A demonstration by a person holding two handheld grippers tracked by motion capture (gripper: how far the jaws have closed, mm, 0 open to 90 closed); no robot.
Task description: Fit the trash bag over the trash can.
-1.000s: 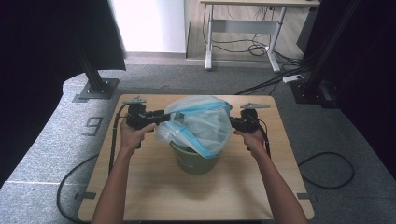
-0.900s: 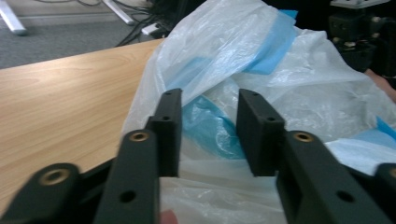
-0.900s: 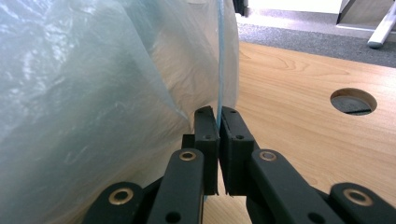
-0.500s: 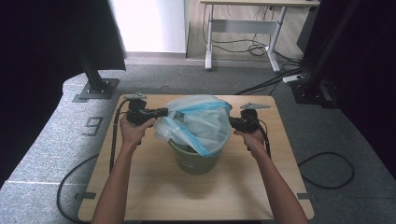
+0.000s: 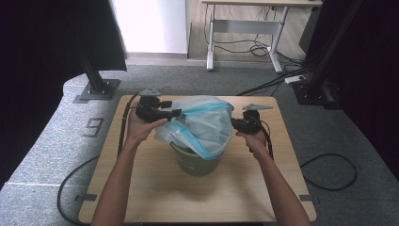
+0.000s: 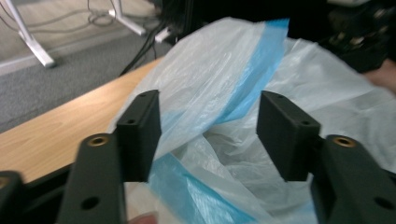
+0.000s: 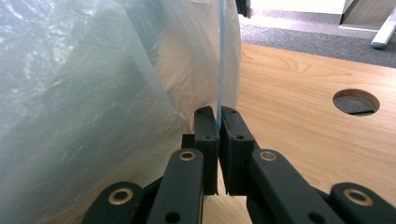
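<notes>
From above, a green bin [image 5: 197, 160] stands on the wooden table [image 5: 155, 188] between the two hands, with a pale plastic bag [image 5: 207, 125] edged in blue billowing out of its top; the left gripper [image 5: 175, 113] sits at the bag's left side and the right gripper [image 5: 234, 123] at its right, each held by a hand with the forearm coming up from the near edge of the table.

The left gripper view gives what the high view cannot: its jaws stand spread, having just been opening, and the bag [image 6: 219, 93] lies ahead of and between them without either pad pressing on it; the blue band [image 6: 254, 77] runs up the film just beyond the fingers [image 6: 140, 130], and a strip of table [image 6: 60, 135] shows off to that gripper's left, with grey floor and a desk leg farther away. The other hand and its gripper appear dark and blurred at the far right of this view.

The right gripper view shows its jaws pressed together on the bag's blue edge [image 7: 219, 60], which rises as a thin line straight out of the pinch; the bulk of the bag [image 7: 84, 93] swells to that gripper's left, touching the left finger [image 7: 205, 135], while bare table [image 7: 303, 121] with a round cable hole [image 7: 356, 102] lies to its right. From above, that pinch is too small to make out; the gripper merely seems to meet the bag's rim.
</notes>
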